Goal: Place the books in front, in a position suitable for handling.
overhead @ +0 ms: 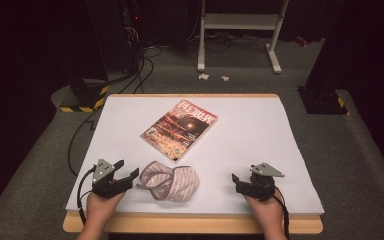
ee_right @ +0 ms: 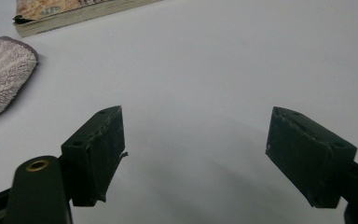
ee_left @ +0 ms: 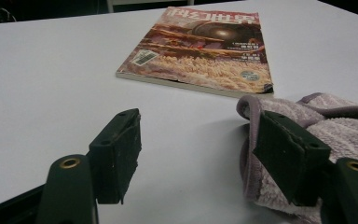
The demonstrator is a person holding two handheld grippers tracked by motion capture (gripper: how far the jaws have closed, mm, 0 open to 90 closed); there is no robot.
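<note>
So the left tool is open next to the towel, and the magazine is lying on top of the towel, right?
Not quite. The left tool is open beside the towel, but the magazine lies flat on the table beyond the towel, apart from it. The high view shows the gap.

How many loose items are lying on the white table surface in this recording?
2. A magazine lies flat near the table's middle, turned at an angle. A crumpled towel sits nearer the front edge, just right of the open left gripper. Nothing appears hidden under either.
</note>
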